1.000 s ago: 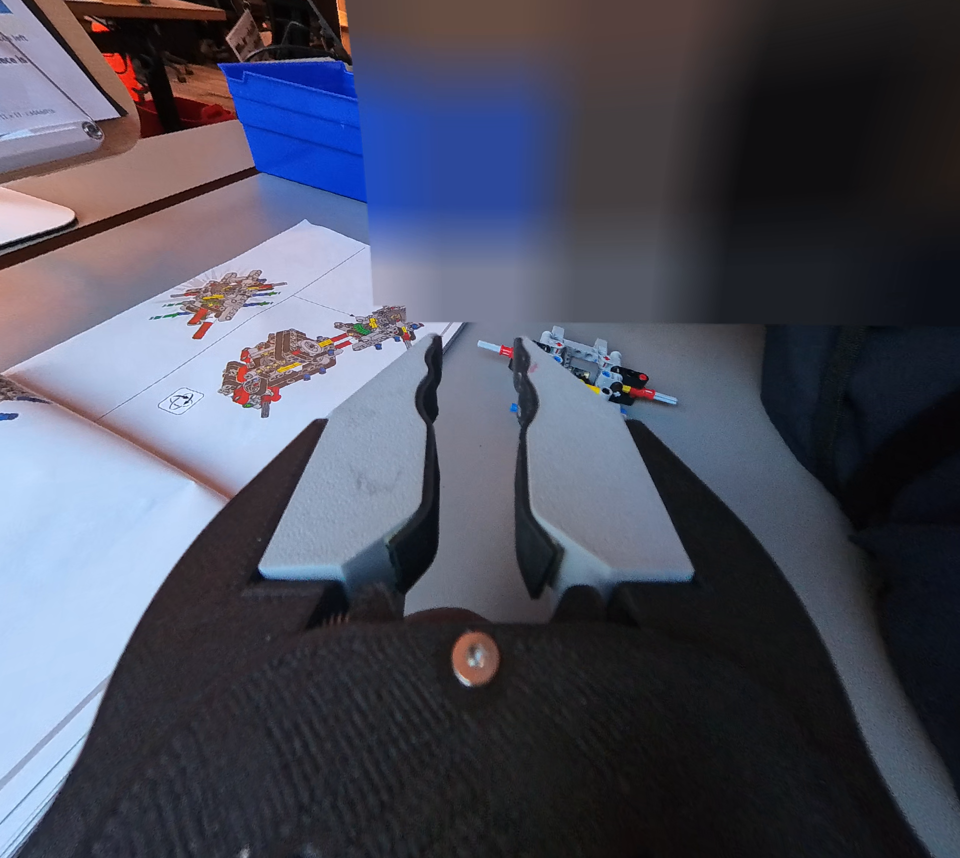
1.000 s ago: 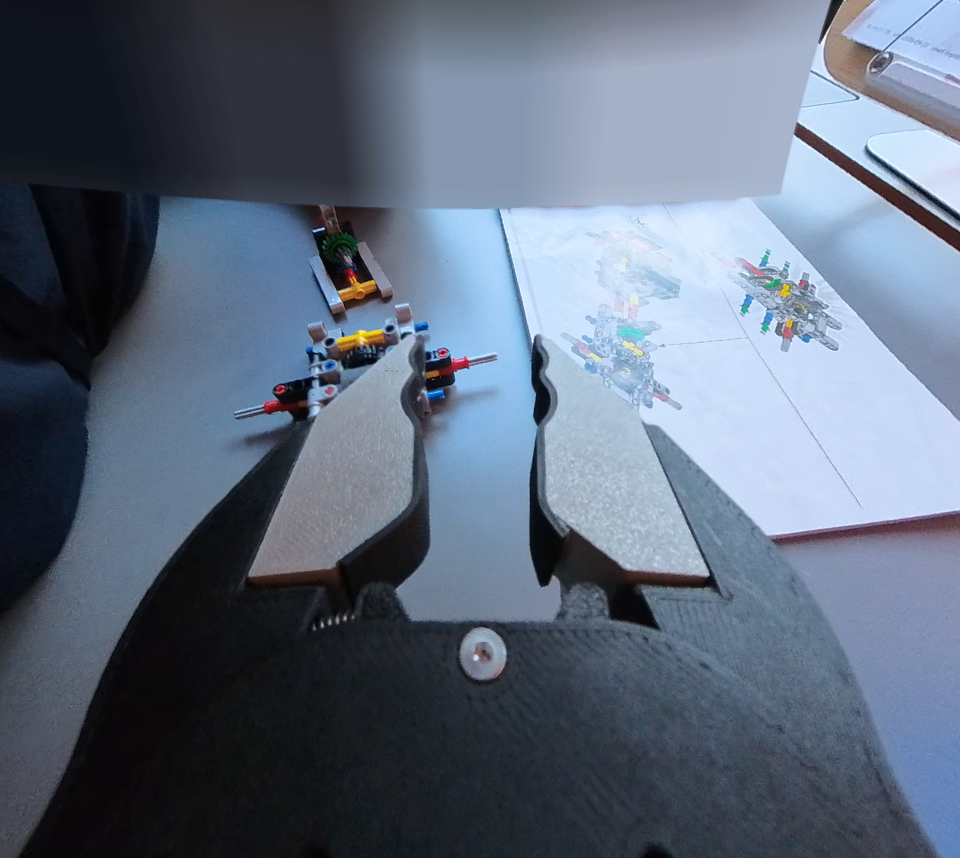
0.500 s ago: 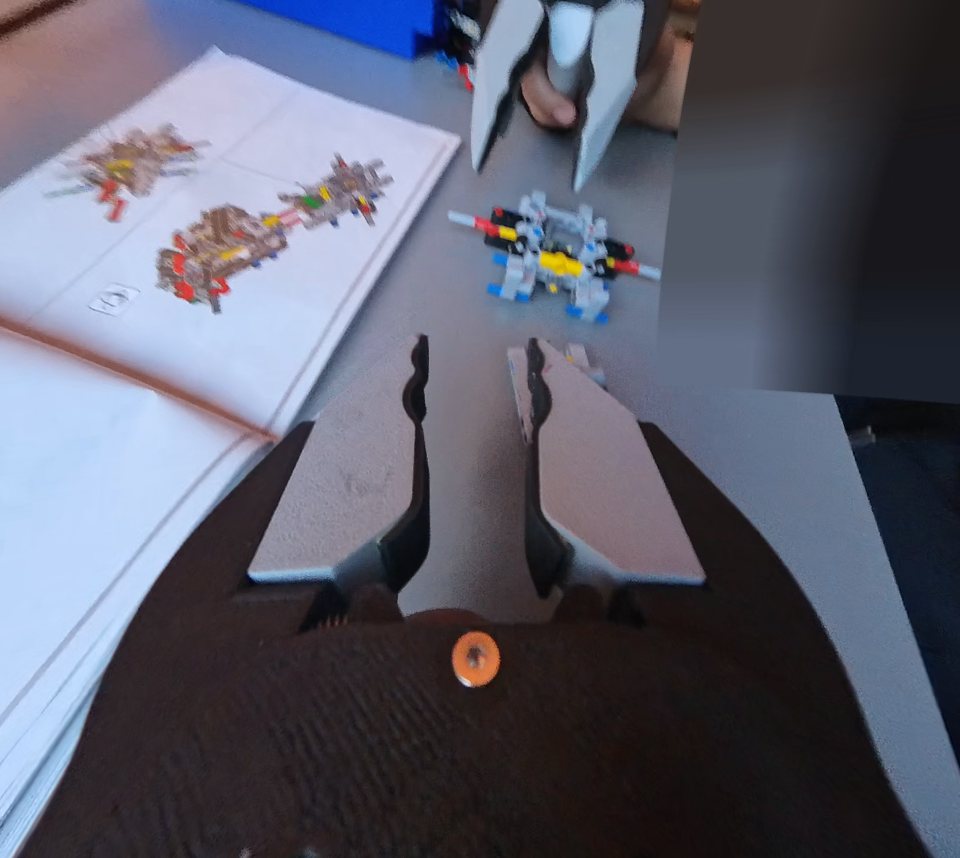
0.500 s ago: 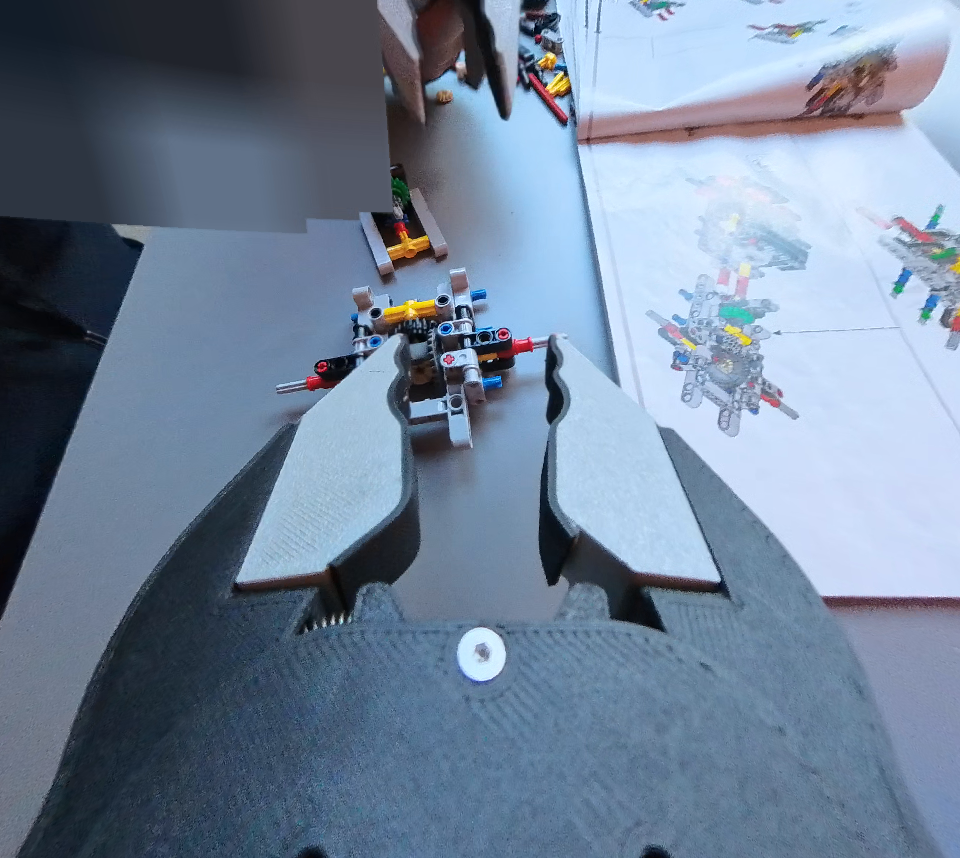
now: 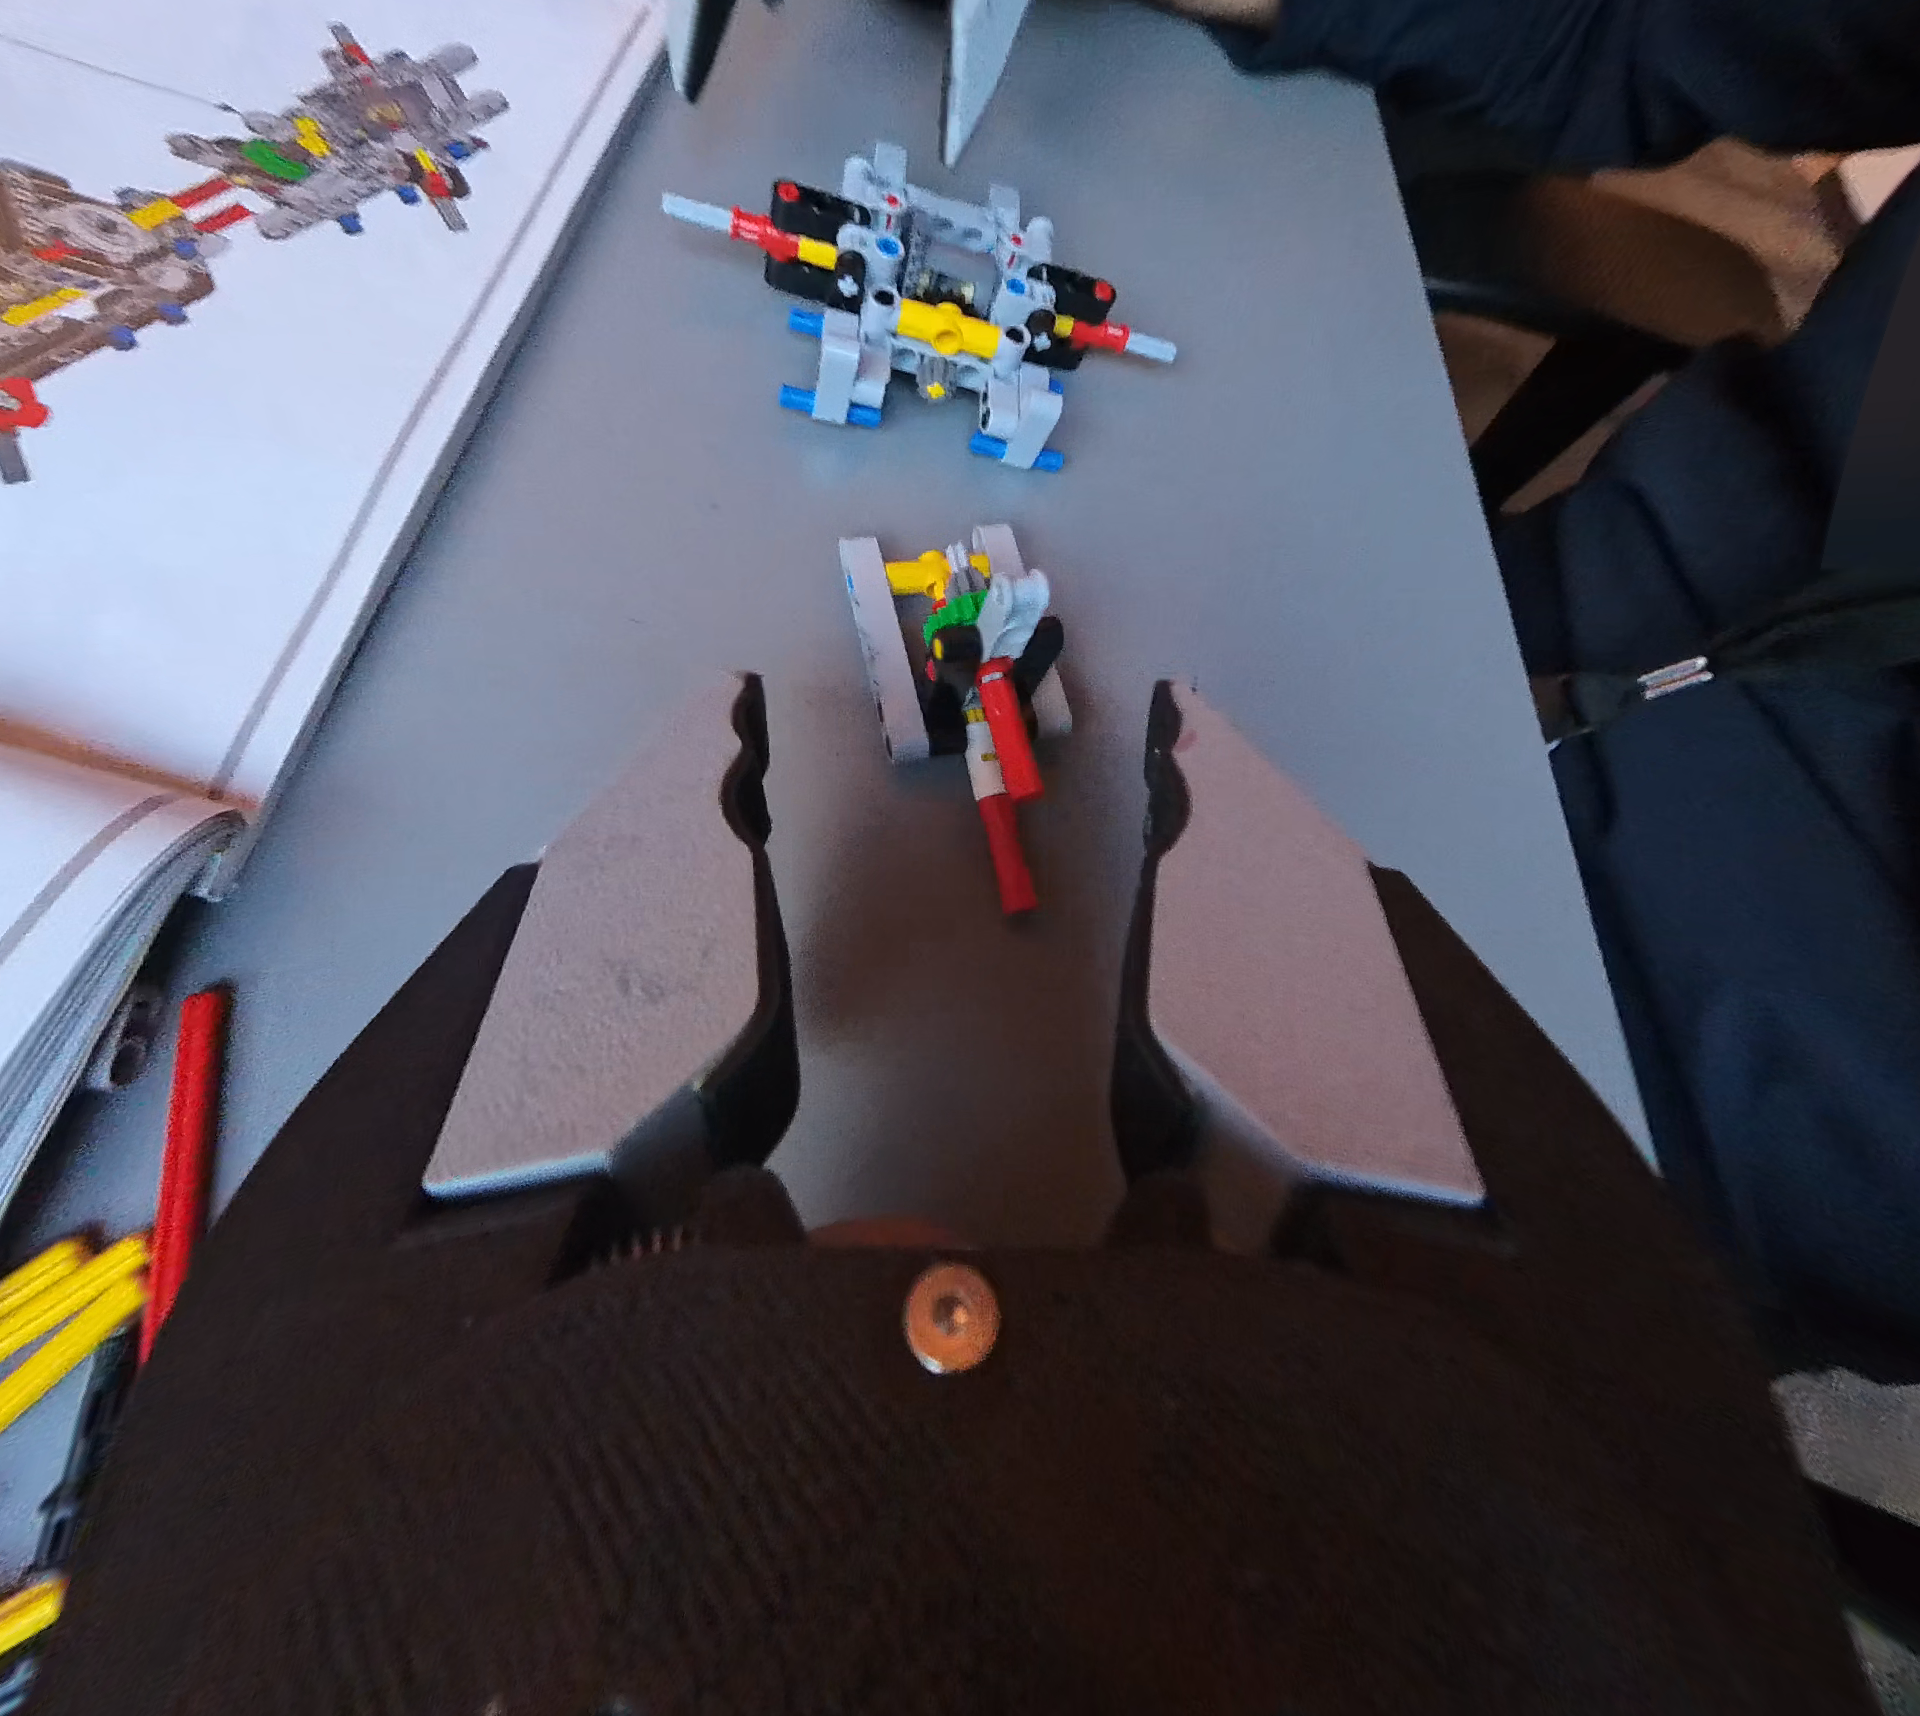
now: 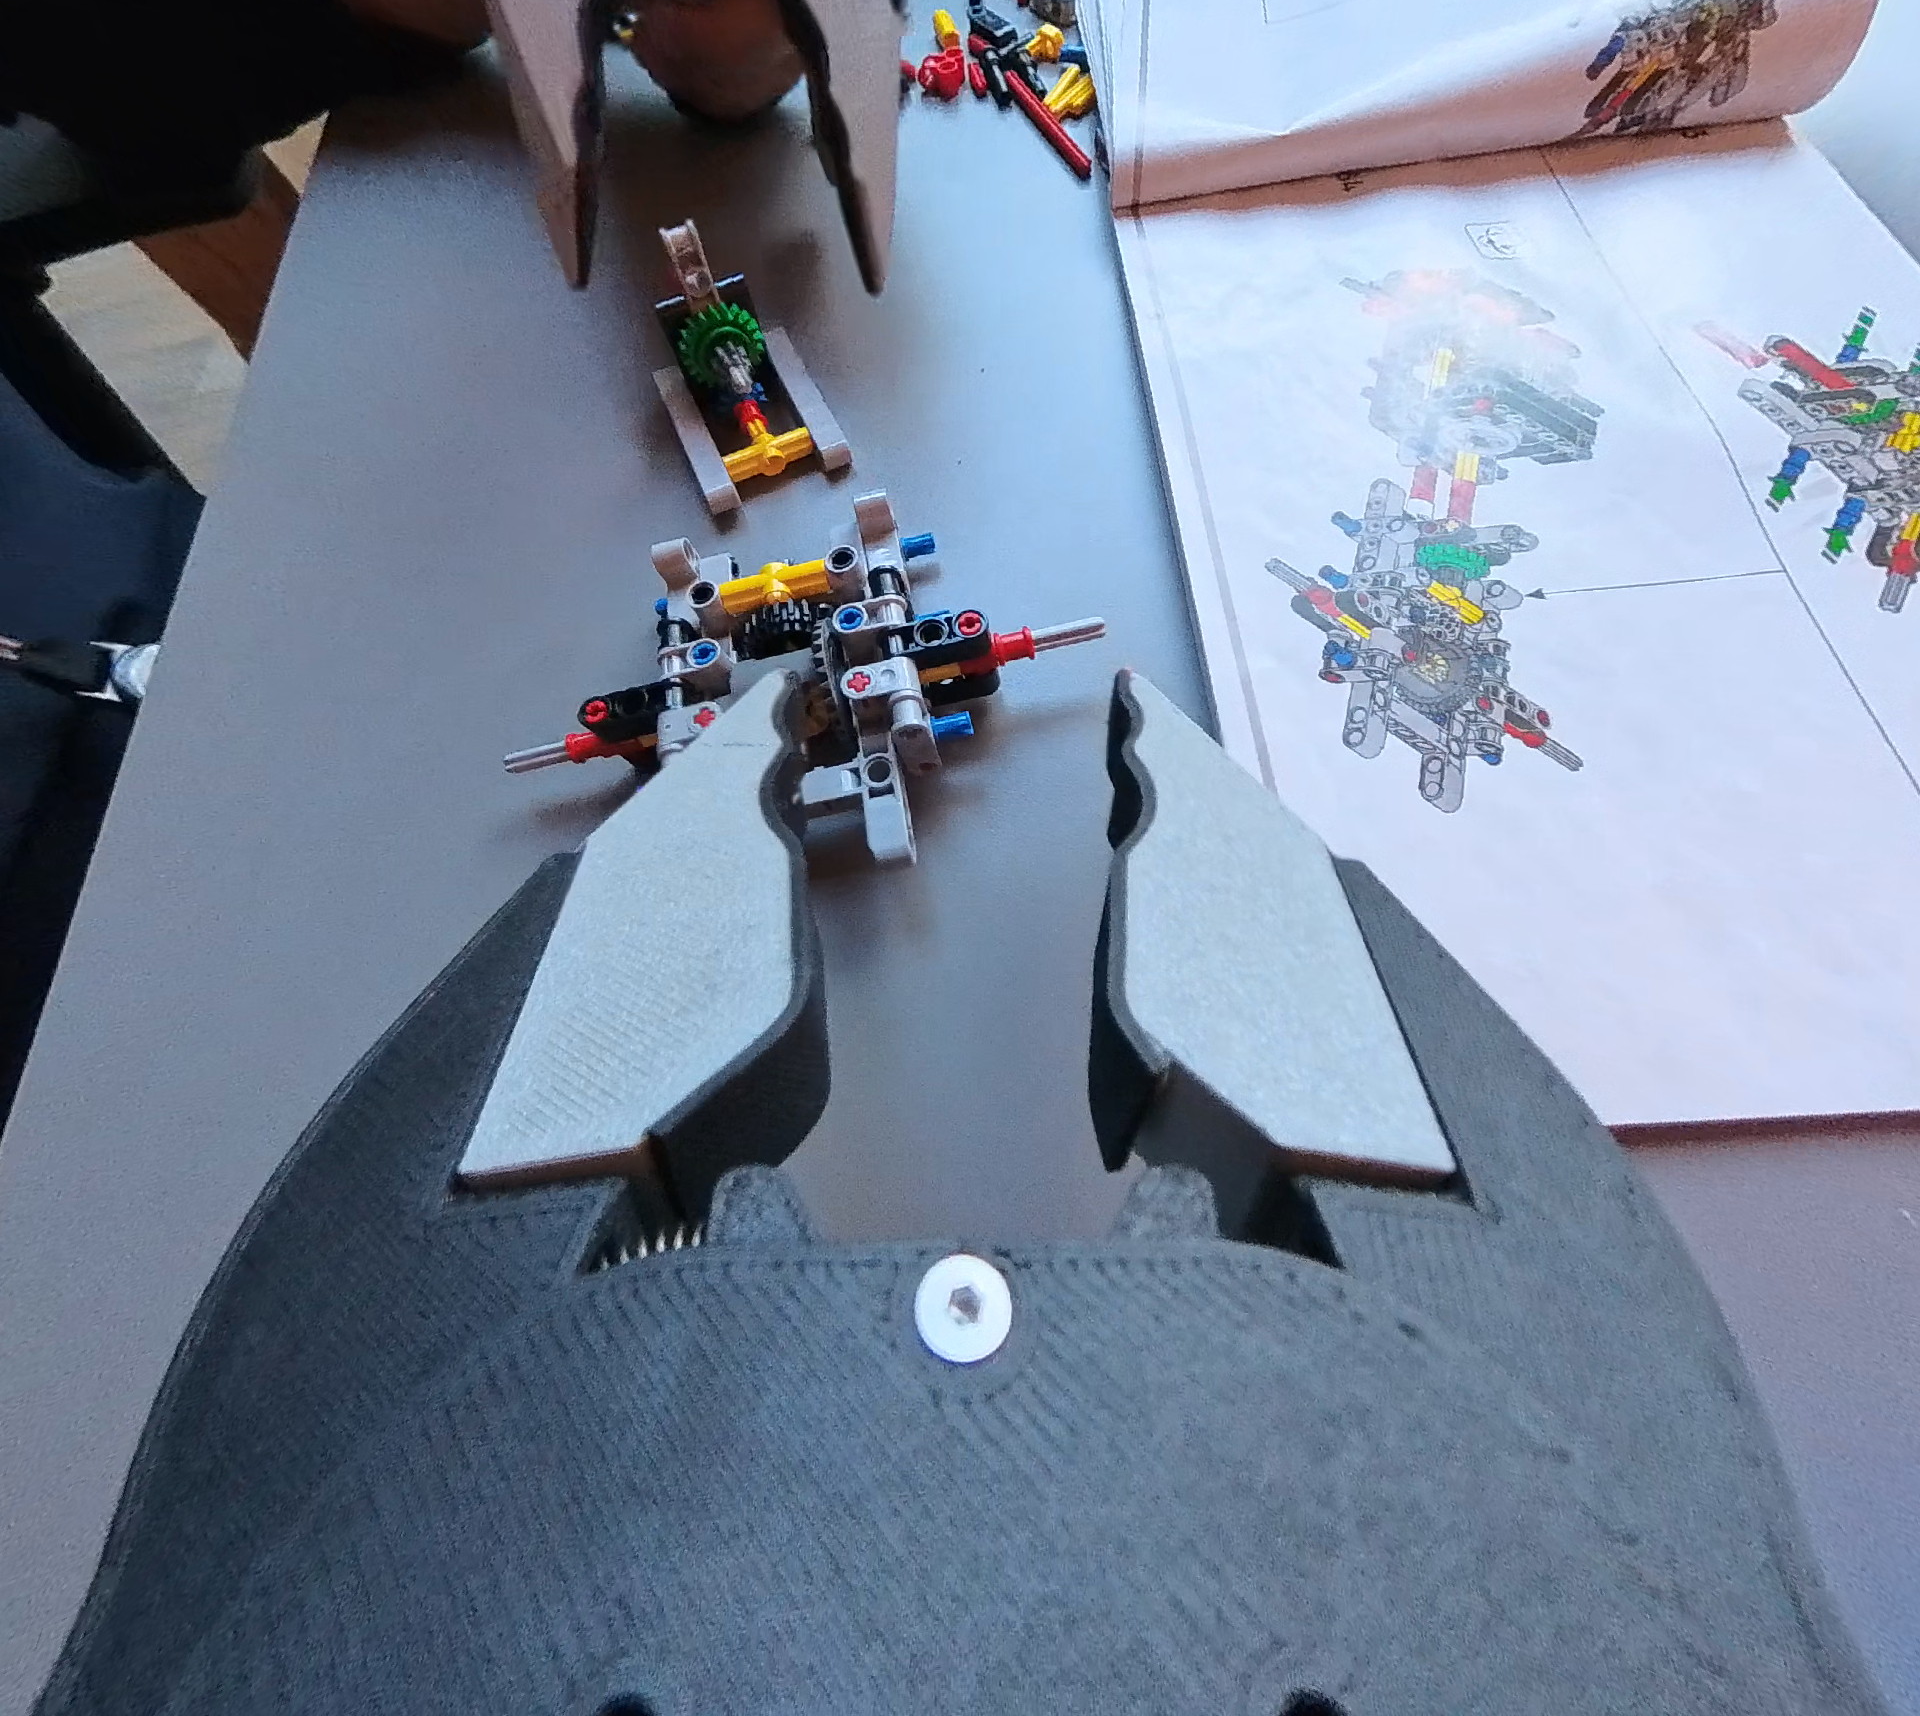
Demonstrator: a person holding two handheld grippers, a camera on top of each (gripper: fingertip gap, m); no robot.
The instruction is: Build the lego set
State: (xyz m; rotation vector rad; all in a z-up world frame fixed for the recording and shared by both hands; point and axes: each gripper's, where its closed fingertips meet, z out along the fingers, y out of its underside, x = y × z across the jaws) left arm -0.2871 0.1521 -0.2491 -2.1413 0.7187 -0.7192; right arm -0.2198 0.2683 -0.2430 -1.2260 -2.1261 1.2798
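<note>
My left hand-held gripper (image 5: pixel 951 710) gaped wide around the small model's (image 5: pixel 951 643) red axle; my right hand-held gripper (image 6: pixel 945 710) stood open over the big model (image 6: pixel 810 658).

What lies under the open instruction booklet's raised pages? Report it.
Beside the instruction booklet, loose red, yellow and black building pieces reach the curled pages' edge. Whatever lies beneath those pages is covered.
</note>
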